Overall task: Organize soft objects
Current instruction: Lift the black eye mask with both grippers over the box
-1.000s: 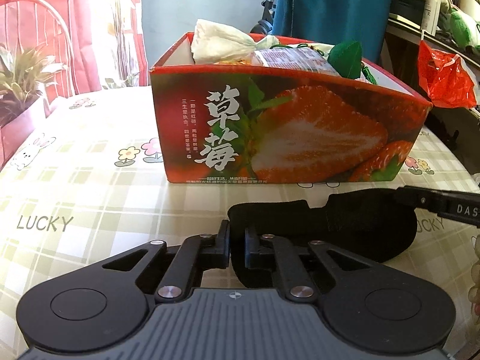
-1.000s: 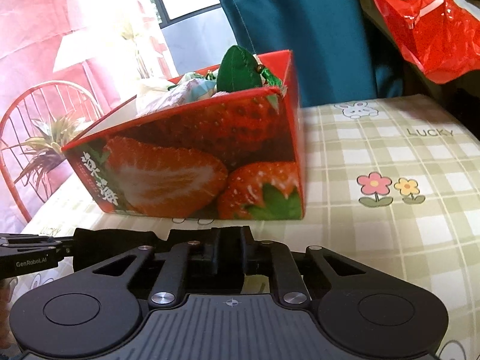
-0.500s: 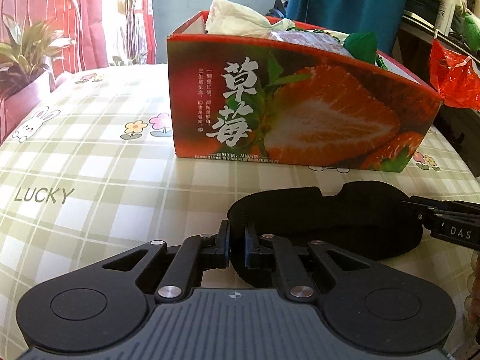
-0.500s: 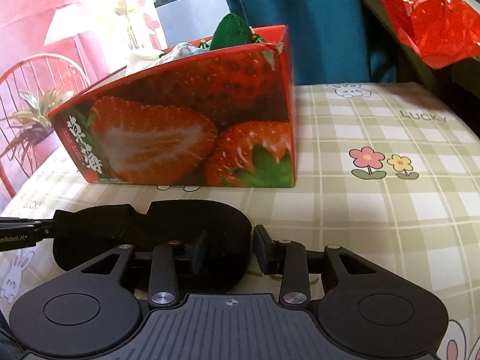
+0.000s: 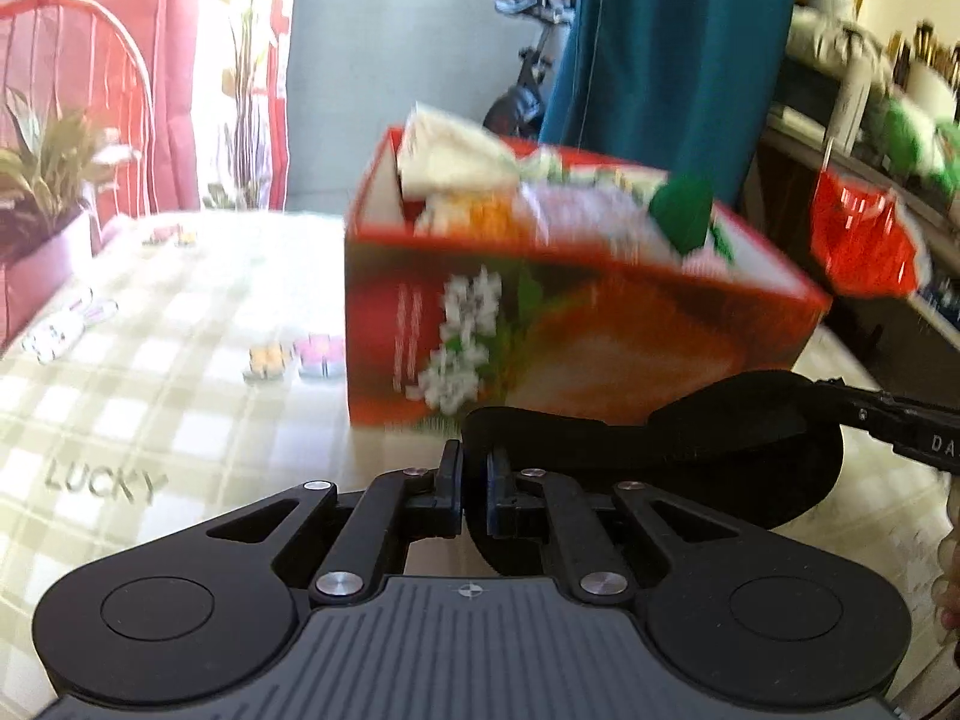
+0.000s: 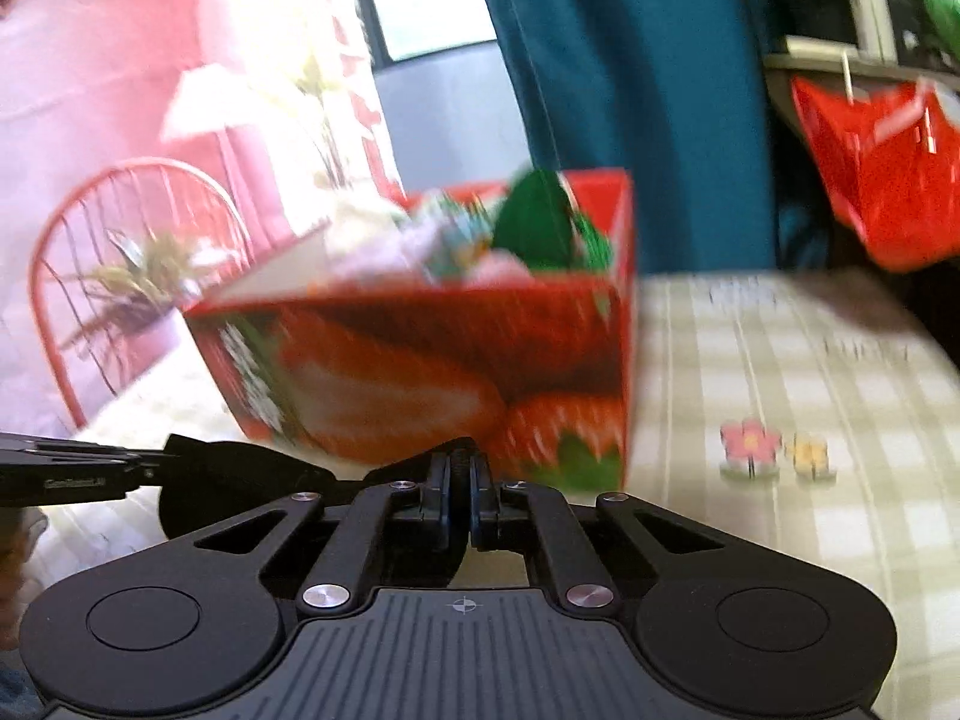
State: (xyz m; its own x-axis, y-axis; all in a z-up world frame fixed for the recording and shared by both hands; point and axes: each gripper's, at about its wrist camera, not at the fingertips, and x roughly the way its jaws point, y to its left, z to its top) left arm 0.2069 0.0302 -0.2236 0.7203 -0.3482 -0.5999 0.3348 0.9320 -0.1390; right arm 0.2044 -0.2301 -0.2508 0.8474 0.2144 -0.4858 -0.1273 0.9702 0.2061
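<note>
**Both grippers clamped on one black soft item**

Left gripper (image 5: 474, 483), low centre of its frame, has its fingers pinched on one end of the black eye mask (image 5: 690, 450). Right gripper (image 6: 460, 498) is likewise closed on the other end (image 6: 240, 480). The mask spans the lower middle of both frames, before the red strawberry box (image 5: 570, 330) on the checked tablecloth (image 5: 150, 390).

The black eye mask (image 5: 690, 450) looks like matt soft cloth; the strawberry box (image 5: 570, 330) is glossy printed card; the desk (image 5: 150, 390) wears a smooth checked oilcloth; each hand-held gripper (image 5: 474, 495) is matt black plastic with shiny metal rivets
</note>
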